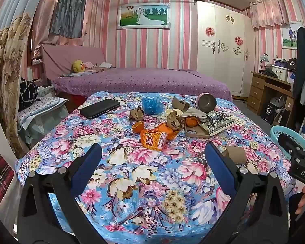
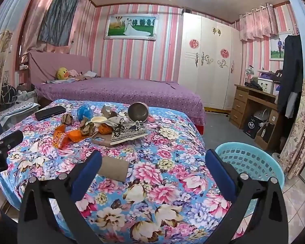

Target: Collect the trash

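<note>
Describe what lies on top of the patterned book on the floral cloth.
A pair of black glasses lies on the book, with grey cloth overlapping its far edge. The cover beneath them is hidden.

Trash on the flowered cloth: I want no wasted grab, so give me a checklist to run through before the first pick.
1. Left hand-held gripper open, nothing between its pads: ok.
2. Right hand-held gripper open, nothing between its pads: ok.
3. Blue basket in view beside the table, to the right: ok.
4. Flat brown cardboard piece lies apart from the pile, nearest the right gripper: ok.
5. Orange snack wrapper clear of other things: not ok, it touches the orange peel and crumpled brown paper.
6. Basket empty: cannot tell.
</note>
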`<state>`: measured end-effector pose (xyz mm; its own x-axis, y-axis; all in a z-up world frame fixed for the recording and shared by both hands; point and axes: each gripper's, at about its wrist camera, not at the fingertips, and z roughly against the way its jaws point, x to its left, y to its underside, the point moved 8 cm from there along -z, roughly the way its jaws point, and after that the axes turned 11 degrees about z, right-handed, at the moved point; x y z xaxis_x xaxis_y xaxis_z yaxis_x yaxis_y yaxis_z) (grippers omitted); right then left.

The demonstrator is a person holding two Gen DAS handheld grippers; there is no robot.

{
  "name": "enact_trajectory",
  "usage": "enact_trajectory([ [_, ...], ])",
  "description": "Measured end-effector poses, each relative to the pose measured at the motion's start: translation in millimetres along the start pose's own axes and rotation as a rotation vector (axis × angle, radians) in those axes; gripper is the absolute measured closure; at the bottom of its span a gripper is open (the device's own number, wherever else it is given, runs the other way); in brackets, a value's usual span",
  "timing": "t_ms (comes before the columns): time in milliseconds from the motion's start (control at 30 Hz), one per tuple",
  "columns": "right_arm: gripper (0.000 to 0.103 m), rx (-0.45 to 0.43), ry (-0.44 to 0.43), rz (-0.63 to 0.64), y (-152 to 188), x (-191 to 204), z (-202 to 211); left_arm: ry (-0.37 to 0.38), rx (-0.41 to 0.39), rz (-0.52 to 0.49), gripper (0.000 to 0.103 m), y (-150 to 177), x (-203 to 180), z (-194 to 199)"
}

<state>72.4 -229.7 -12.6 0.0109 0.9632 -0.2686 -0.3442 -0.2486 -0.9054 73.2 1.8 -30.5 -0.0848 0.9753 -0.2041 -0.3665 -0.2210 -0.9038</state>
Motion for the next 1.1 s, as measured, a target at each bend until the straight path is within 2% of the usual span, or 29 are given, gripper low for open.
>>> enact_trajectory([
  [1100, 0.004, 0.006, 0.005, 0.004, 2.1, -0.6, -1.4, -0.001, 0.0, 0.006, 0.005, -0.9, 1.8, -2.1],
])
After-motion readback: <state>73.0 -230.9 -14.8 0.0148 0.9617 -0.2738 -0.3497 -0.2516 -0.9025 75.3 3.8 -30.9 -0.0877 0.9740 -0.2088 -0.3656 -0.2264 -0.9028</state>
